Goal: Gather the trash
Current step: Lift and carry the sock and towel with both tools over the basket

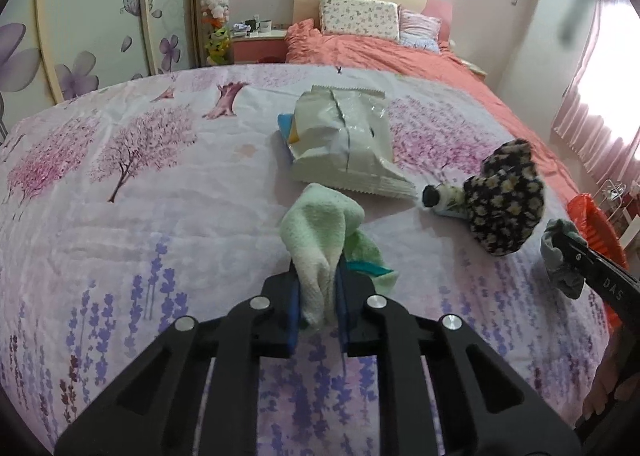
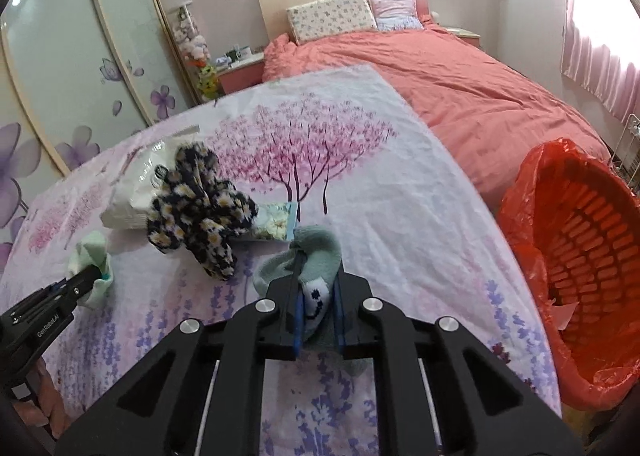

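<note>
Left gripper (image 1: 318, 288): its jaws are clamped on a pale green fuzzy sock (image 1: 320, 240), held just above the floral bedspread (image 1: 140, 216).
Right gripper (image 2: 318, 296): its jaws are pinched on a grey-green fuzzy sock with a white patch (image 2: 308, 256), also lifted slightly off the cover.
Bin: a red slatted plastic basket lined with a red plastic bag (image 2: 580, 256) stands off the bed's right edge, tilted toward the right gripper; some scraps lie at its bottom.
Still on the bed: a crumpled white plastic snack wrapper (image 1: 344, 140), a black fuzzy sock printed with daisies (image 1: 508, 200) lying over a small floral tube with a black cap (image 1: 440, 198), and a flat blue and yellow packet (image 1: 290, 128) peeking from under the wrapper.
Step in hand: likely carrying both socks to the bin.
Doing it well: move the right gripper first, since the basket is nearest it; bring the sock well over the rim before letting go, as fuzzy fabric may cling to the pads. Keep the left grip firm while crossing, and pass above the daisy sock so the dangling toe does not drag it.
Risk: the loose bag edge could fold inward and catch a dropped sock on the rim.
</note>
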`<state>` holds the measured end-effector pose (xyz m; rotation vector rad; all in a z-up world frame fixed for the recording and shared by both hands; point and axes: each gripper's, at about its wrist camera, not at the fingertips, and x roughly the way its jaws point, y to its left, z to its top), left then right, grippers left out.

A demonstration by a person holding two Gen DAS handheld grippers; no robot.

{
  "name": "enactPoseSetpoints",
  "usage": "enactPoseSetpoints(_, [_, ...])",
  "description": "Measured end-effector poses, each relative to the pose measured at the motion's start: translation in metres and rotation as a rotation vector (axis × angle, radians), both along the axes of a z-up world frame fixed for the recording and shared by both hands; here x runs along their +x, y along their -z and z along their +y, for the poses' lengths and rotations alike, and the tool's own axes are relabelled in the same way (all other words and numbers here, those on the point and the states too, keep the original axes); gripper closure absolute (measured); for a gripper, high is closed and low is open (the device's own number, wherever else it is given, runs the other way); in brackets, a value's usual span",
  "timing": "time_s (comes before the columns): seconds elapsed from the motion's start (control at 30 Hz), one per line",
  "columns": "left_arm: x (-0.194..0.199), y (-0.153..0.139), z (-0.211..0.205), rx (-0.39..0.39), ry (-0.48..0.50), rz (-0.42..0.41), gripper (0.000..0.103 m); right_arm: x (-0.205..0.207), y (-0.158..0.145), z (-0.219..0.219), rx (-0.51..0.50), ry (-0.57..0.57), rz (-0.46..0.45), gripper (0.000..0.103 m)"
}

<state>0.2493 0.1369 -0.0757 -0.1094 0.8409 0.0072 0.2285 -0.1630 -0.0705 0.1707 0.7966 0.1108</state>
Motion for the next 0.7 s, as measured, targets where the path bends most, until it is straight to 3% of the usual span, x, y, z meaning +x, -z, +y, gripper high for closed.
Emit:
enactPoseSetpoints(0.3, [-0.021, -0.044, -0.017, -0.002, 0.043, -0.085, 0.088, -0.02, -0.037, -0.016, 0.051, 0.006, -0.103, 0.092])
enactPoseSetpoints(0.7, [-0.046, -0.096, -0.085, -0.037, 0.178, -0.174, 0.088, -0.064, -0.077, -0.06, 0.065, 0.076, -0.264, 0.092])
